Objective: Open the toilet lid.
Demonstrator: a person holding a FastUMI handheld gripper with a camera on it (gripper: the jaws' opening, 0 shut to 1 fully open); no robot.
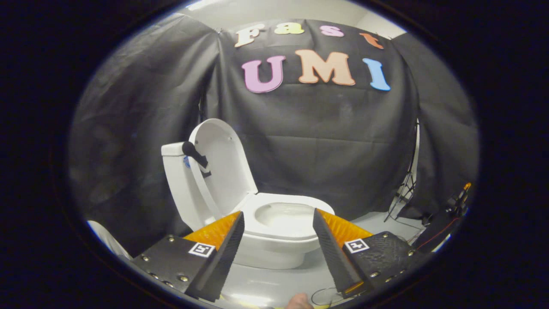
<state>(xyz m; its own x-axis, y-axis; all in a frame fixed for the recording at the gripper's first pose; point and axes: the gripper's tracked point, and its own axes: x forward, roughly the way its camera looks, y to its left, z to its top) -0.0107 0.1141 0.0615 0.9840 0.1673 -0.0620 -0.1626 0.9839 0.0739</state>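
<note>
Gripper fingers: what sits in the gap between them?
In the gripper view, the open gripper frames the toilet bowl beyond its fingers; the lid stands raised.

There is one toilet (274, 223), with one lid (225, 163) standing raised and one tank (178, 171) behind it. One gripper (279, 219) is seen, with two fingers (223, 253) spread apart and holding nothing. Each finger base carries one square marker (201, 249), so two markers in total.

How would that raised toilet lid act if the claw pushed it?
The lid looks like stiff, smooth plastic, so it would probably swing on its hinge rather than bend, and the claw, open and well short of it, might slip. Leaning against the tank, it likely stays up unless pulled forward.
</note>
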